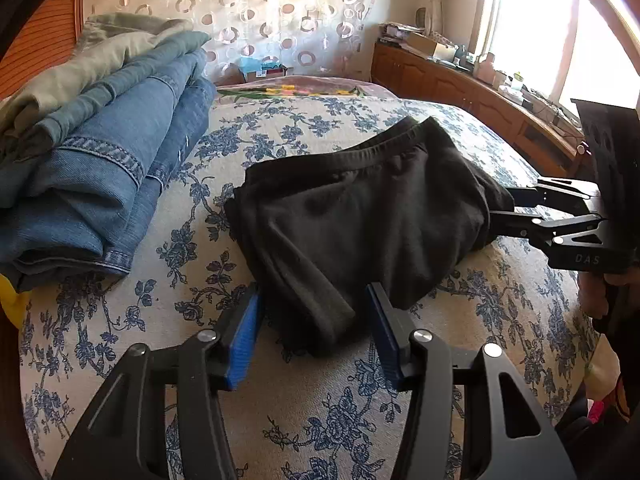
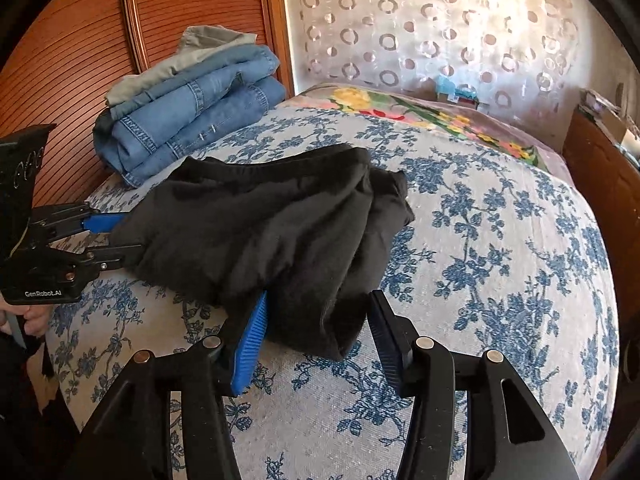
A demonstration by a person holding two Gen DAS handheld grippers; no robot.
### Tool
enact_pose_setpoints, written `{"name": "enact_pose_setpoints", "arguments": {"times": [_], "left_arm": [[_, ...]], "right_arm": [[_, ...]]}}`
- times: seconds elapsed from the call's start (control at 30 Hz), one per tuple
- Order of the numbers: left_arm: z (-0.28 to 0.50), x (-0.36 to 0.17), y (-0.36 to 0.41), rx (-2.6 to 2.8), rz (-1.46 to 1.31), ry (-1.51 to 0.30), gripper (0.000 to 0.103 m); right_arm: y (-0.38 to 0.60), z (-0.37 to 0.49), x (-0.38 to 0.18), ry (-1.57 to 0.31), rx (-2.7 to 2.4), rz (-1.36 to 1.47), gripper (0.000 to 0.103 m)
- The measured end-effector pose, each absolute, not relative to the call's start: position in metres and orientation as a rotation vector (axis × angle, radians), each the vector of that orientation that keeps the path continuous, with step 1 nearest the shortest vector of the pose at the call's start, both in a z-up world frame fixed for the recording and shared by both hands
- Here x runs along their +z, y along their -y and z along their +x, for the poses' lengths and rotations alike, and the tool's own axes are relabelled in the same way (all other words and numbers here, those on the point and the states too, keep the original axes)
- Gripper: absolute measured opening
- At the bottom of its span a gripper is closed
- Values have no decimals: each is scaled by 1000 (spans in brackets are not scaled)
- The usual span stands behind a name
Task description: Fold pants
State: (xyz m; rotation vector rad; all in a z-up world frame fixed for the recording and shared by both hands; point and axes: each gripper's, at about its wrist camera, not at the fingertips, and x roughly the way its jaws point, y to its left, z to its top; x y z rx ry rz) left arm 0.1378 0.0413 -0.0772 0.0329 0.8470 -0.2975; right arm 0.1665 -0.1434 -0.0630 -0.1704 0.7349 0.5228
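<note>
**Black pants bundled on the floral bedspread, both claws spread at their edges**

Black pants [image 1: 360, 216] lie folded into a loose, rumpled bundle on the blue-and-white floral bedspread [image 1: 304, 408], elastic waistband on the side away from the left gripper [image 1: 316, 332]. That claw stands with its jaws wide apart, the blue ribbed pads [image 1: 244, 344] on either side of the nearest corner of the cloth; the pads flank the fabric without pinching it. Ahead and to its left sits a stack of folded jeans [image 1: 104, 184] topped by a grey-green garment [image 1: 100, 52].

Seen from the right wrist, the right gripper [image 2: 316, 328] is likewise spread wide, a hanging fold of the pants [image 2: 256, 224] between its pads, the blue left pad [image 2: 252, 340] touching the cloth. To its left, the other claw reaches in at the far edge of the bundle, its fingertips hidden under the fabric. The jeans stack [image 2: 192, 120] lies beyond it against a reddish wooden headboard [image 2: 72, 80]. A flowered blanket [image 2: 432, 116] covers the bed's far end.
</note>
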Motion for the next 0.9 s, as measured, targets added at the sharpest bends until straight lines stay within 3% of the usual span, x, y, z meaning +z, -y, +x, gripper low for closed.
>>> {"name": "enact_pose_setpoints", "arguments": {"times": [0.2, 0.27, 0.9], "left_arm": [[139, -77, -43, -306, 23, -837, 25], [138, -76, -43, -318, 16, -836, 12], [69, -60, -3, -465, 20, -798, 10]], "right_arm": [[151, 165, -60, -746, 546, -131, 16], [154, 160, -57, -736, 547, -124, 13], [225, 51, -61, -741, 514, -45, 11]]}}
